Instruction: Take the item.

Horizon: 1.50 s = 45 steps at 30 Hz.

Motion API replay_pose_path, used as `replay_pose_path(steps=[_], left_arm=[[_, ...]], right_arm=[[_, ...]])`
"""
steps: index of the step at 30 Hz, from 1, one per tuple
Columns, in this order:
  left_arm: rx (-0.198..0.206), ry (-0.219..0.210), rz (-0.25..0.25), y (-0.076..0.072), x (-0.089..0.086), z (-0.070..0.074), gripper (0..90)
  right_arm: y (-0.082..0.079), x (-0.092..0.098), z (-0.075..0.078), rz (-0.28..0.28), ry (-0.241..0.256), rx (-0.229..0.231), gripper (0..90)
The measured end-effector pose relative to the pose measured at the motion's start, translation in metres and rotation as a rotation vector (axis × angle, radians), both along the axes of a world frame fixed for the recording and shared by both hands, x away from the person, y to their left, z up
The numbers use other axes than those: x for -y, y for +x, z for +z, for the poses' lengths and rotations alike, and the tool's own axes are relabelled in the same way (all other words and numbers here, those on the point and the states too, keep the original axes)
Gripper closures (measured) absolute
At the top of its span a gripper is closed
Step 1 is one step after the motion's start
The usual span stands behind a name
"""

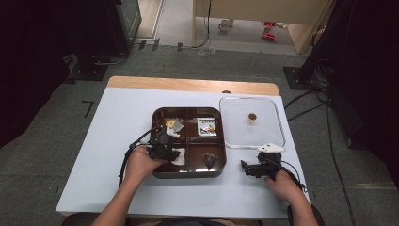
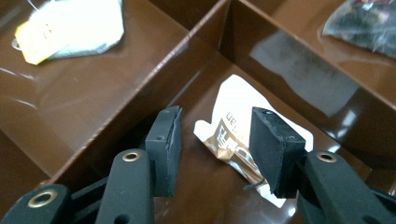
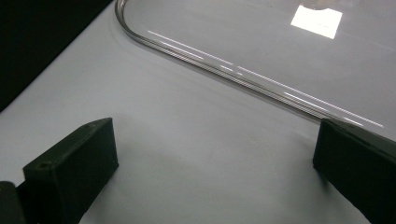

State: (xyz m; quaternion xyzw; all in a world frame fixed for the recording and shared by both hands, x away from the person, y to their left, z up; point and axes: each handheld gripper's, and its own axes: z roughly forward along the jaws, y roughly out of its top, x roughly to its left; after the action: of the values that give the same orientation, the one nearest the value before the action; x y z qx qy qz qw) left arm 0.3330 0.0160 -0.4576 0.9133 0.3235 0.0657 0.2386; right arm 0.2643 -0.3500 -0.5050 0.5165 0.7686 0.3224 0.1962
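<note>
A brown tray with four compartments sits mid-table. My left gripper hangs over its front-left compartment. In the left gripper view that gripper stands open, its jaws on either side of a white and brown sachet lying on the compartment floor. I cannot tell whether they touch it. The sachet shows white beside the gripper from above. My right gripper rests low over the table to the right of the tray. In its own view it is wide open with nothing between the jaws.
A clear lid with a small brown knob lies right of the tray; its rim runs ahead of the right jaws. Other compartments hold a yellow and grey packet, a printed white packet and a dark packet.
</note>
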Motion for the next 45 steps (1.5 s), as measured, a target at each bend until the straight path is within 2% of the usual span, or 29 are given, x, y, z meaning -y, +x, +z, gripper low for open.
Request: replay_pose_path(steps=[2,8,10,21,26,36,39,45], left_arm=[[-0.033,0.013,0.009,0.003,0.001,-0.001,54.5],[-0.064,0.0,0.016,0.005,0.0,-0.001,56.3],[-0.079,-0.015,0.004,0.006,-0.001,-0.001,60.5],[-0.036,-0.021,-0.05,0.0,0.0,0.0,81.7],[-0.046,-0.022,-0.034,0.001,0.001,0.001,84.0],[-0.08,-0.048,-0.017,0.002,-0.003,0.002,85.5],[-0.082,-0.073,-0.012,0.003,-0.006,0.005,85.7],[-0.076,-0.077,-0.011,0.004,-0.008,0.015,85.8]], right_arm=[[0.0,0.0,0.0,0.0,0.0,0.0,0.0],[0.0,0.0,0.0,0.0,0.0,0.0,0.0],[0.0,0.0,0.0,0.0,0.0,0.0,0.0],[0.0,0.0,0.0,0.0,-0.001,-0.001,0.0],[0.0,0.0,0.0,0.001,-0.001,-0.001,0.0],[0.0,0.0,0.0,0.001,-0.001,0.0,0.0],[0.0,0.0,0.0,0.001,-0.001,0.0,0.0],[0.0,0.0,0.0,0.001,-0.001,0.0,0.0]])
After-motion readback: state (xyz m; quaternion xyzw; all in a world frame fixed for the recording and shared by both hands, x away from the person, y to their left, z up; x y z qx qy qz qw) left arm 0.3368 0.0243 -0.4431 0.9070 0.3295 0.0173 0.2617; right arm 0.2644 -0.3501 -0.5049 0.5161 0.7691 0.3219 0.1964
